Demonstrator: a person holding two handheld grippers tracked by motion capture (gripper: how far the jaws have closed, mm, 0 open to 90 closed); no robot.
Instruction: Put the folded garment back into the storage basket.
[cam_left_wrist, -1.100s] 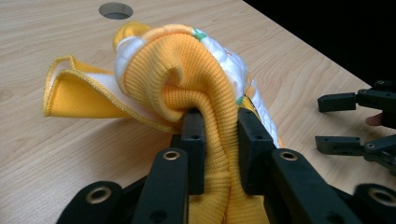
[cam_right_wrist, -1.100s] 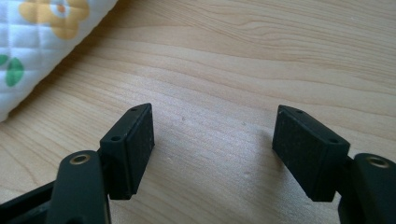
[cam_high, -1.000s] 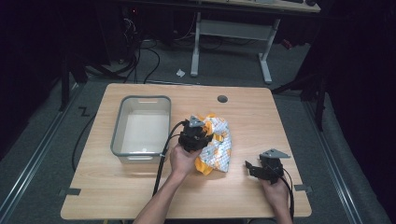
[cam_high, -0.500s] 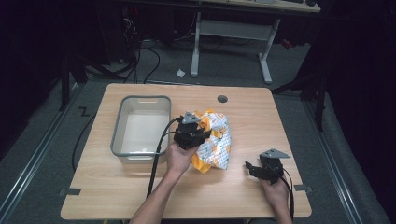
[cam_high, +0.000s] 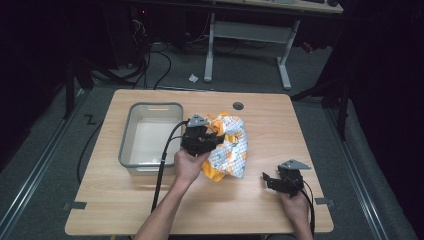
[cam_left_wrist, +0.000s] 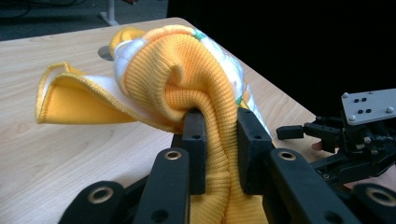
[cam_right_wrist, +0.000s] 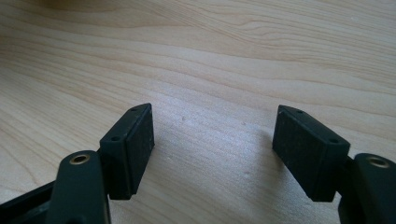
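Note:
A yellow and white patterned cloth hangs bunched above the middle of the wooden table. My left gripper is shut on it; in the left gripper view a thick yellow fold of the cloth is pinched between the two black jaws of the left gripper. A hem of the cloth sticks out to the left there. My right gripper rests low near the table's front right, apart from the cloth. In the right gripper view the right gripper stands open over bare wood.
A clear grey plastic bin sits at the table's left, just beside my left hand. A round cable hole lies near the far edge. The other gripper shows at the right of the left gripper view. Desk legs and cables stand on the floor beyond.
My left gripper has lifted the cloth slightly and carried it toward the far side. The right gripper has stayed where it was.

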